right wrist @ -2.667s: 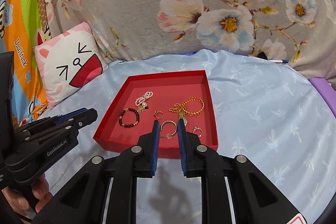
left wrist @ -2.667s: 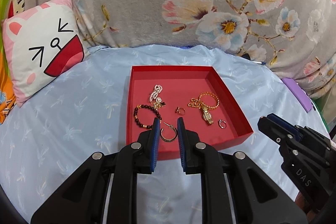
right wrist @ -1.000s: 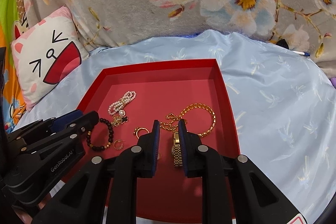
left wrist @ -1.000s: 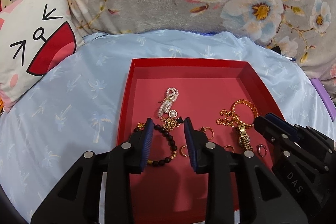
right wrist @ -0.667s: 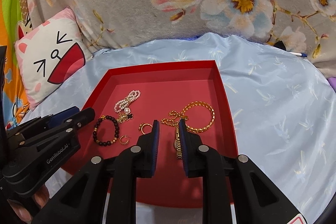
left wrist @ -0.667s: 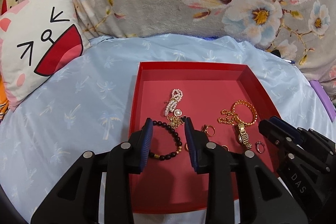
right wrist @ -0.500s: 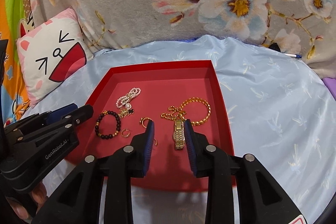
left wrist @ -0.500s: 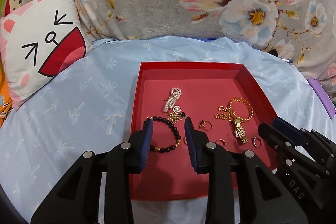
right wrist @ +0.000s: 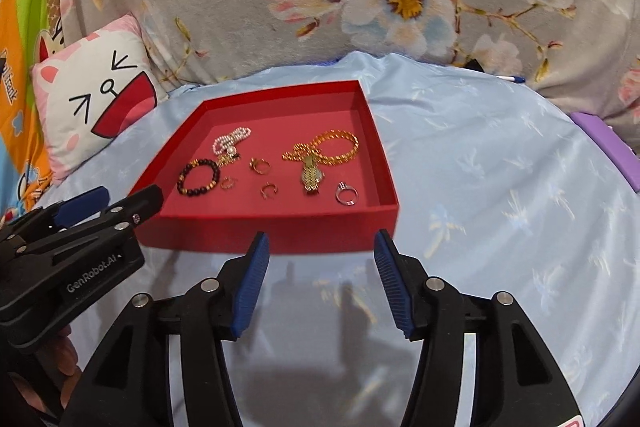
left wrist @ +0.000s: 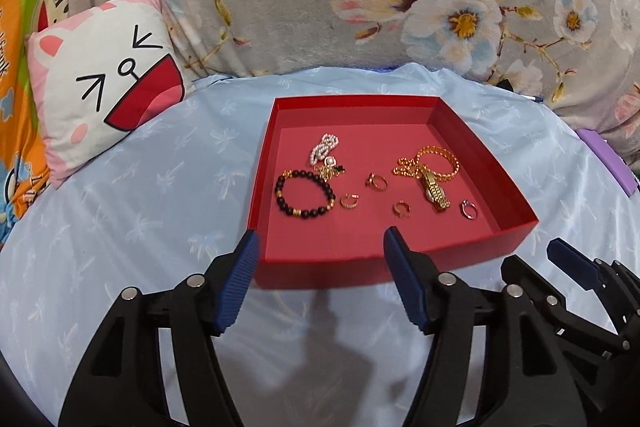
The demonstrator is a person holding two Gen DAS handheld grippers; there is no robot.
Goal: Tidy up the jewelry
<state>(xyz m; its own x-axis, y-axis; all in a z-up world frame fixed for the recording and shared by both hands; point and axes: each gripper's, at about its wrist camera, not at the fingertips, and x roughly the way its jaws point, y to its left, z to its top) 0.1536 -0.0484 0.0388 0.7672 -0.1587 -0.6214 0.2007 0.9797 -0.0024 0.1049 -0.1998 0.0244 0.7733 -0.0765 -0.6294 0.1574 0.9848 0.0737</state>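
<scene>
Both your left gripper (left wrist: 320, 247) and right gripper (right wrist: 318, 247) were opening with nothing between the jaws, hovering just short of the red tray (left wrist: 320, 269) on the blue bedsheet (left wrist: 120, 195), jewelry scattered inside: bead bracelet (left wrist: 304, 193), gold watch (left wrist: 434, 189), small rings.

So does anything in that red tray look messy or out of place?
Mostly tidy. In the red tray, the gold watch lies across the gold chain bracelet, and the pearl strand is bunched against a charm beside the dark bead bracelet. The small rings lie apart. Nothing has spilled onto the blue sheet.
</scene>
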